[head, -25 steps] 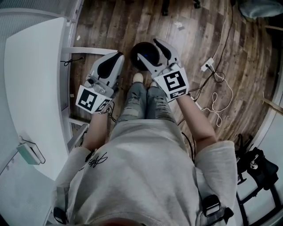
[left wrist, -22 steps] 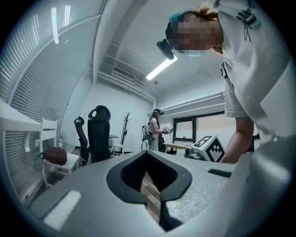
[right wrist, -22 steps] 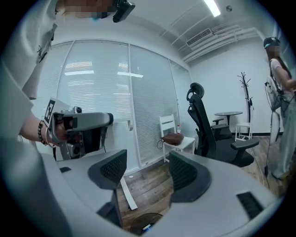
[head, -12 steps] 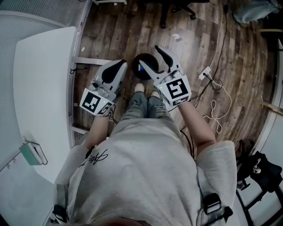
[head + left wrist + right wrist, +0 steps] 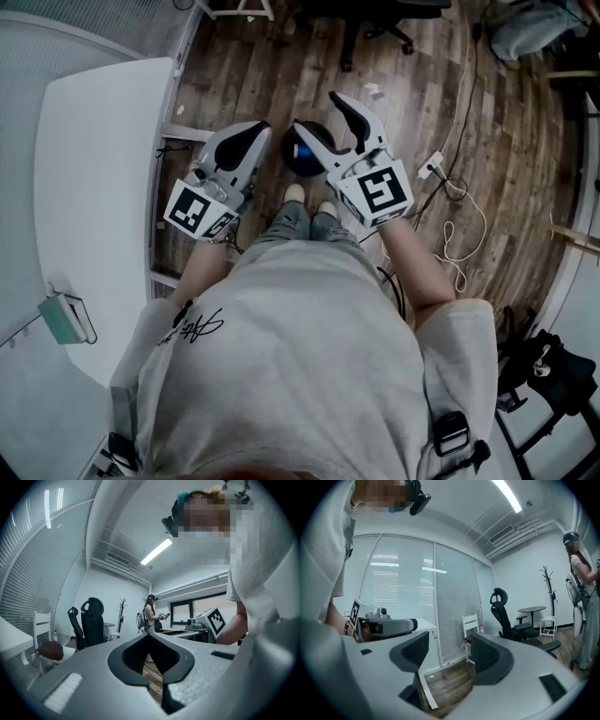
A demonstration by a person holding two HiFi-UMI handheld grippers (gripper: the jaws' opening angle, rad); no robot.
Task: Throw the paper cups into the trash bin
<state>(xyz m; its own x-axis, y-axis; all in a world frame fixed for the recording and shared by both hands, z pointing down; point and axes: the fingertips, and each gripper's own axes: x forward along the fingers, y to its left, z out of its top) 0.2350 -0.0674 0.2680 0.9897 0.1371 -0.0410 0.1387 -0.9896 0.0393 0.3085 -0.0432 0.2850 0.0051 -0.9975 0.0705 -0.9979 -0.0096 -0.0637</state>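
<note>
Left tongs (image 5: pixel 248 131) pressed together, right tongs (image 5: pixel 319 114) apart, both empty by the trash bin (image 5: pixel 302 161), upper centre. With no cup held, a drop here would likely bin nothing.

Two grippers: left gripper (image 5: pixel 253 133), right gripper (image 5: pixel 316 114). One trash bin (image 5: pixel 298 165) at 12 o'clock. One white table (image 5: pixel 94 187) at 9 o'clock, one office chair (image 5: pixel 375 23) at 12.

Dark wood-plank floor (image 5: pixel 506 141), white table (image 5: pixel 94 187) at left, black office chair (image 5: pixel 506 618), slatted window blinds (image 5: pixel 454 606), ceiling strip light (image 5: pixel 157 551)
</note>
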